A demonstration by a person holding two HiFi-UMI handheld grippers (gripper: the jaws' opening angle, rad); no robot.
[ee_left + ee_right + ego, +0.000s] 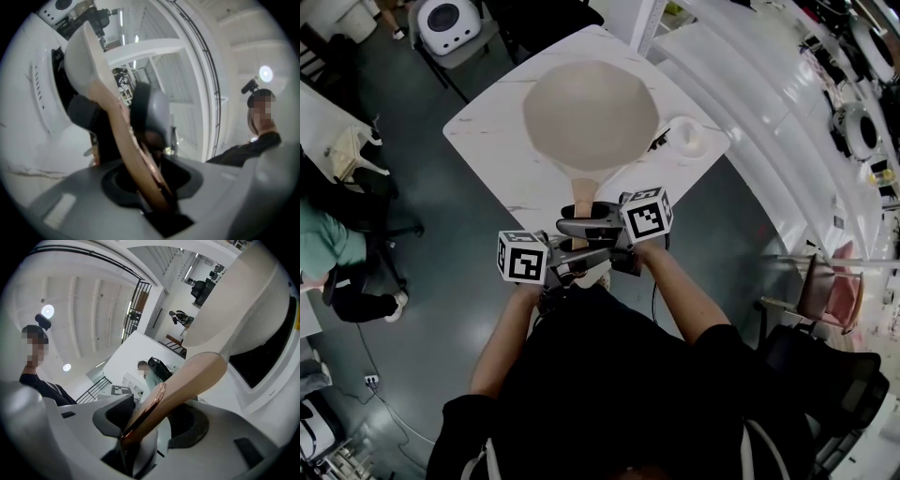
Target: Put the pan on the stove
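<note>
A cream pan with a tan handle is over the middle of the white table. It hides the stove in the head view. In the left gripper view the pan is right beside the white stove with its black top. The right gripper view shows the same pan and stove; whether they touch I cannot tell. My left gripper is shut on the handle near its end. My right gripper clamps the same handle from the other side.
A small white round dish sits on the table to the right of the pan. The table's front edge is just beyond my grippers. A person sits at the left. A chair stands at the right, curved white counters behind.
</note>
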